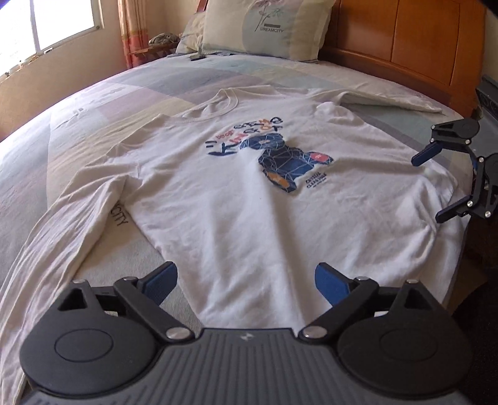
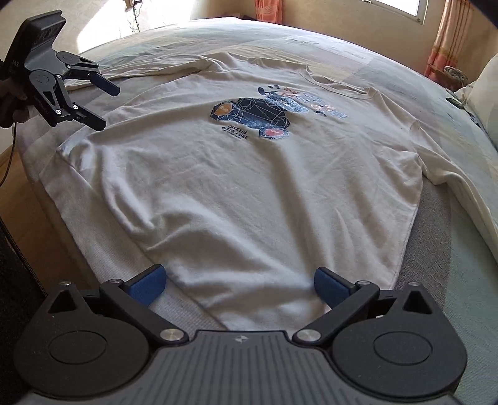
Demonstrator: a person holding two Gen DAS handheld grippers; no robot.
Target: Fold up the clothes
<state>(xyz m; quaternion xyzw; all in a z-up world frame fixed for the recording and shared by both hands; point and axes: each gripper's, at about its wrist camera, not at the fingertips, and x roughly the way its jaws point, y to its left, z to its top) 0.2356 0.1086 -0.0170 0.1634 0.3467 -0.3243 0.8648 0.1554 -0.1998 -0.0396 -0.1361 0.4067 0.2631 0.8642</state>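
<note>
Lying: white long-sleeved shirt spread flat on bed, bear print up.
Tongs: left gripper and right gripper both spread wide, empty.

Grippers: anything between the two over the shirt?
Only the flat white shirt and its blue bear print lie between the left gripper and right gripper, per the left wrist view.

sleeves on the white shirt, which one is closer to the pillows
The sleeve that runs along the wooden headboard side; it ends not far from the pillows. The other sleeve trails the opposite way, past the left gripper.
</note>
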